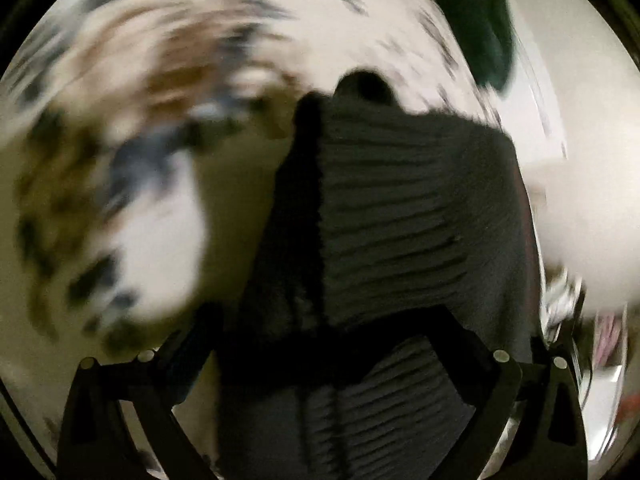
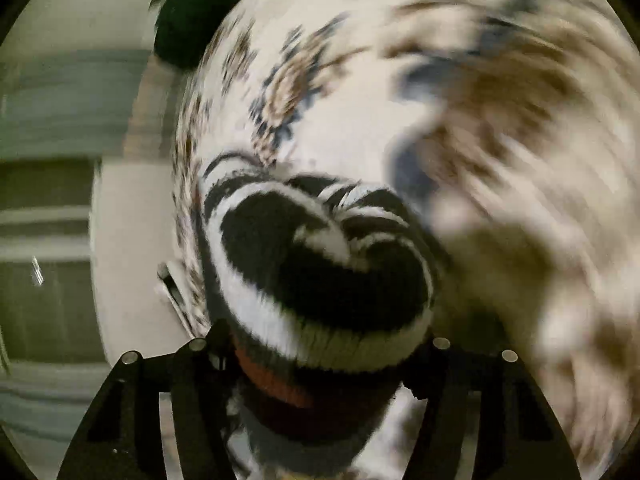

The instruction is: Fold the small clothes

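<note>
1. Your left gripper (image 1: 332, 344) pinches a dark grey ribbed knit garment (image 1: 400, 208) filling the frame's centre.
2. Your right gripper (image 2: 320, 360) pinches a black-and-white striped knit sock (image 2: 320, 264), lower centre, over the patterned white cloth (image 2: 340, 80).
3. Both look light, soft and floppy; hold hems or cuffs.

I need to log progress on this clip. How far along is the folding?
Nothing looks folded yet. In hand: the left gripper holds a dark ribbed garment, and the right gripper a black-and-white striped knit, both blurred over the patterned cloth. Folding and setting down remain.
</note>
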